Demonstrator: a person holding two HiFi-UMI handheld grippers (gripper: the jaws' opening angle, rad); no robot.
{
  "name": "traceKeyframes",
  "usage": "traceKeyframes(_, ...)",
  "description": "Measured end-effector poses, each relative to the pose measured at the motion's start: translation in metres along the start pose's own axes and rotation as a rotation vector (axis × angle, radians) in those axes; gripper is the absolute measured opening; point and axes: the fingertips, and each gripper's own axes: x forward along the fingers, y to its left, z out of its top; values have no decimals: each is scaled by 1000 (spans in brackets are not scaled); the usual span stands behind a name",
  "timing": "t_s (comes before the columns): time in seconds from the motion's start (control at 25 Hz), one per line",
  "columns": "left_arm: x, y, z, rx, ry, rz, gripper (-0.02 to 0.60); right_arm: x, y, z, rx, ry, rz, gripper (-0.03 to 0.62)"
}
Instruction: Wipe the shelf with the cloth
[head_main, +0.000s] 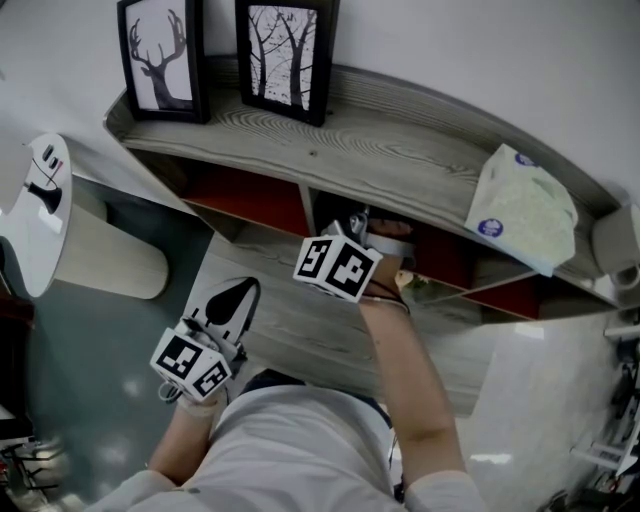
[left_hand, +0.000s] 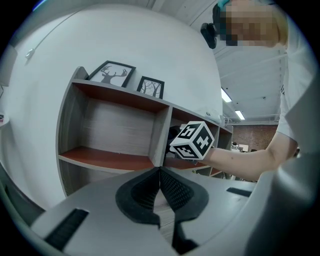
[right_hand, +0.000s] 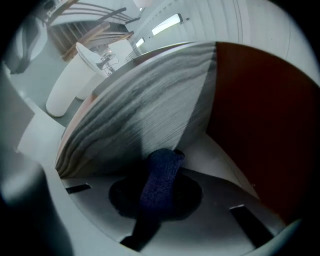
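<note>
The shelf unit (head_main: 400, 150) has a grey wood top and red-brown inner boards. My right gripper (head_main: 362, 238), under its marker cube, reaches into the upper right compartment, so its jaws are hidden in the head view. In the right gripper view the right gripper (right_hand: 167, 159) is shut on a dark blue cloth (right_hand: 159, 186), close to the grey divider panel (right_hand: 150, 105) and a red-brown board (right_hand: 265, 115). My left gripper (head_main: 238, 295) hangs low in front of the shelf, away from it. In the left gripper view the left gripper (left_hand: 160, 172) is shut and holds nothing.
Two framed pictures, a deer (head_main: 160, 55) and trees (head_main: 285, 55), stand on the shelf top. A pale tissue pack (head_main: 520, 205) lies at its right end. A white cylinder (head_main: 110, 255) and a white object (head_main: 38, 210) stand on the floor at the left.
</note>
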Motion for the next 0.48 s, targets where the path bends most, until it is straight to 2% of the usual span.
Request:
traceKeyframes(0.24,1,-1,-2,-2,4,-11,15,-5,32,-14,-8,34,118,26)
traceKeyframes(0.48,1,-3,-2,-1,0,-31,15,-24,55,-17,-5,56,181,26)
